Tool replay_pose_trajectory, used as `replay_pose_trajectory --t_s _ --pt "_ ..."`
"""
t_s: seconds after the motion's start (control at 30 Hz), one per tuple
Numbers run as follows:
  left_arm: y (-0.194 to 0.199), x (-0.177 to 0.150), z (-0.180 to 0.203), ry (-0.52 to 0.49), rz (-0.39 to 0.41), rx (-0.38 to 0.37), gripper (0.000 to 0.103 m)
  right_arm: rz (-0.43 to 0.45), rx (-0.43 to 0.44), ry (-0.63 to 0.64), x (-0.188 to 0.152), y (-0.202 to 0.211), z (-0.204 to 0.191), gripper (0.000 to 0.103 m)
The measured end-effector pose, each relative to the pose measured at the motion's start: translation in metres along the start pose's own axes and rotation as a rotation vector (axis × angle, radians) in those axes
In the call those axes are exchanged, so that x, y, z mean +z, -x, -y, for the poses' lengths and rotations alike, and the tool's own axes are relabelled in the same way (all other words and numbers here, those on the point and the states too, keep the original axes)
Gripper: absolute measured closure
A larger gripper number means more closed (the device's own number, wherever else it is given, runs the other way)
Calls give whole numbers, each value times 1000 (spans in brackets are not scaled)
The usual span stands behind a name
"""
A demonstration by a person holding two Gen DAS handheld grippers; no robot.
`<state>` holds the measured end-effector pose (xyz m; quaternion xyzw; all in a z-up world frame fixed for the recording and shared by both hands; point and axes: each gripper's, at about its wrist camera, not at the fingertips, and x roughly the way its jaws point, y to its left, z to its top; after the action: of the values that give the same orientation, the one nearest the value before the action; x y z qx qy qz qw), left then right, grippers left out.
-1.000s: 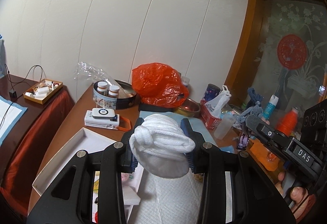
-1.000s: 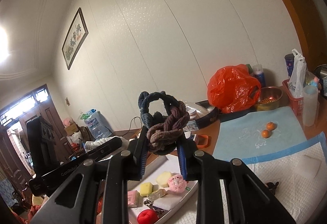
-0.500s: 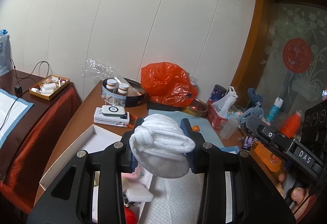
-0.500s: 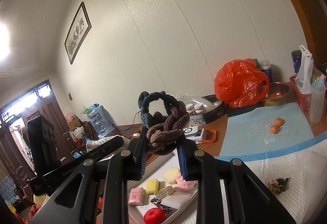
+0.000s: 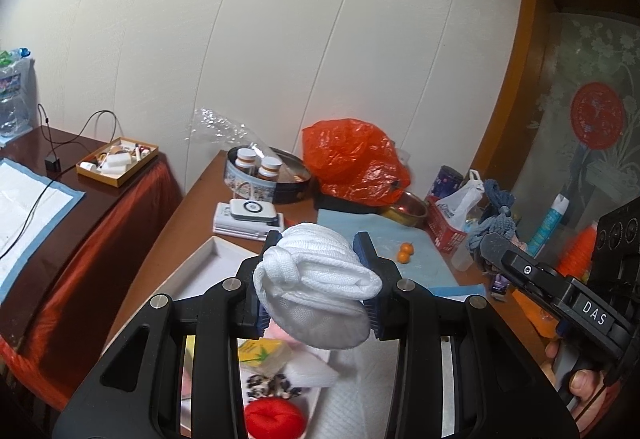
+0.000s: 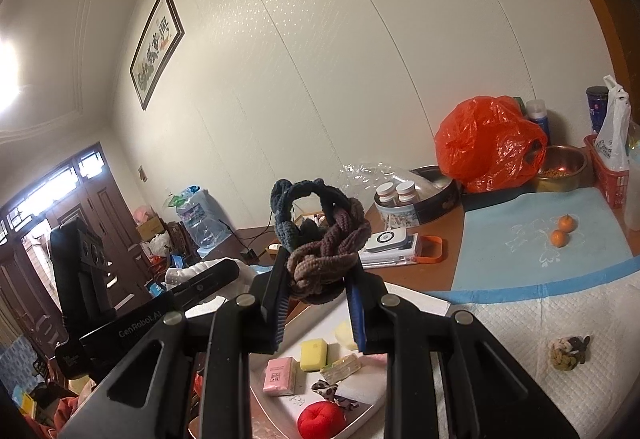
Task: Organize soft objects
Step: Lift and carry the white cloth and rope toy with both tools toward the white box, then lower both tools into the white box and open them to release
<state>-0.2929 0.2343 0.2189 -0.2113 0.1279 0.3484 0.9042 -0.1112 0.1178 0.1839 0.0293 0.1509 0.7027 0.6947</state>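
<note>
White knotted rope ball (image 5: 316, 279) clenched in left gripper (image 5: 316, 281) jaws | braided brown-blue rope toy (image 6: 320, 239) clenched in right gripper (image 6: 318, 299) | risk: toys released early could be bounced off white tray (image 6: 408, 303) rim (both soft, springy)

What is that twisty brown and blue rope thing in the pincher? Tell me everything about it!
The knotted rope toy is thick, soft-looking cord braided into a chunky knot. Its lower braid is brown and a dark blue part loops up on top like a handle. The right gripper is shut on it, squeezing the bottom of the knot from both sides. It sits upright in the air above the white tray, touching only the fingers.
</note>
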Motion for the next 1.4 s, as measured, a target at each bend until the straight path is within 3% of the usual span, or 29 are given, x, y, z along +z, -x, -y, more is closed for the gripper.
replay_pose_trajectory --t_s 0.17,0.53,1.17,1.23,1.27,1.3,1.33,1.37,1.4 --pt "-8 -5 -21 6 -29 42 67 -22 -23 -11 -5 -15 6 78" --pt "-51 -26 -66 9 -140 131 67 -190 -52 -53 -43 -79 14 78" --pt "-122 -45 -112 77 -280 95 67 -375 -110 -35 -82 -158 14 75" --pt "-130 -48 -116 79 -305 106 59 -393 -117 -32 -89 -168 15 75" --pt "-132 -49 -116 75 -309 117 52 -396 -120 -23 -92 -173 15 71" --pt "-134 -49 -118 73 -314 134 26 -402 -124 -5 -94 -177 14 59" --pt "-134 -49 -119 69 -303 165 3 -418 -132 18 -98 -183 13 23" --pt "-133 -47 -121 66 -287 192 0 -426 -137 27 -100 -187 13 0" --pt "-132 -47 -123 67 -279 206 0 -420 -134 26 -103 -187 13 0"
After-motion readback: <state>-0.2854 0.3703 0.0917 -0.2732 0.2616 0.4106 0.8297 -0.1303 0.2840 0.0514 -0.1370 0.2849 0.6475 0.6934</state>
